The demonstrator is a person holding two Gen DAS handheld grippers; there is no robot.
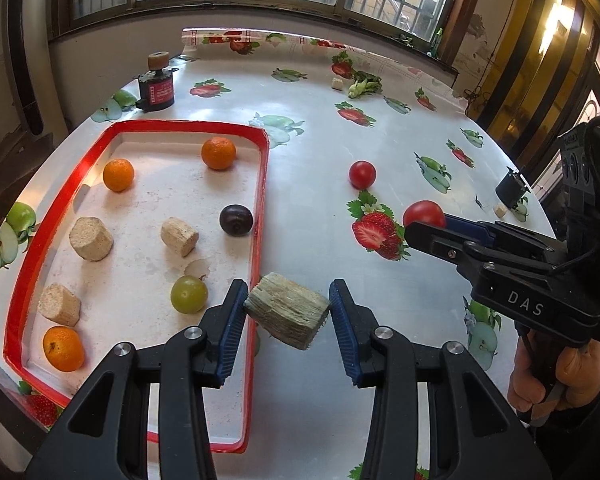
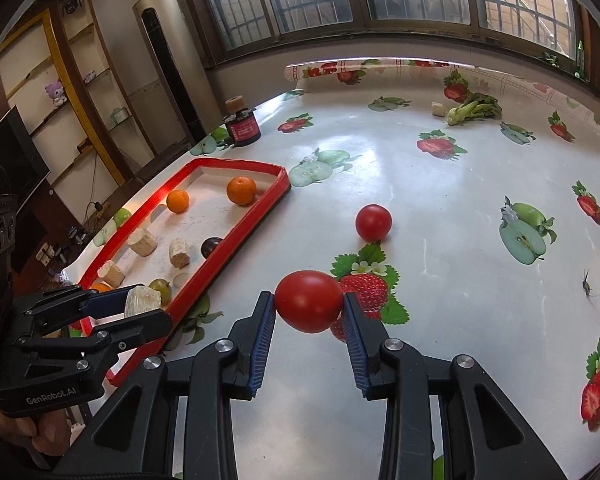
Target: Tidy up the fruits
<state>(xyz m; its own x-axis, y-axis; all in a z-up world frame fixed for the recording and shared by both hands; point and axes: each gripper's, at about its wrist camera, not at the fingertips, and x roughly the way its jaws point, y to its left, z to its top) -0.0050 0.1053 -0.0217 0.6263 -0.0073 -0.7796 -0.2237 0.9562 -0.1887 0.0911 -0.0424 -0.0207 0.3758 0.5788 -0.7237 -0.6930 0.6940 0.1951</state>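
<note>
- Left gripper clamps a fibrous beige chunk, held over the red tray's right rim; off-centre grip, could twist out onto the rim.
- Right gripper pinches a tomato above the table; hard squeeze may bruise it, or it slips free.
- Second tomato loose on the table, well apart from tray; may roll.

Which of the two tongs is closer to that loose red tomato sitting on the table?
Right. The right tongs, clamping another tomato, sit just short of the loose tomato; the left tongs hold a pale chunk by the red tray.
</note>
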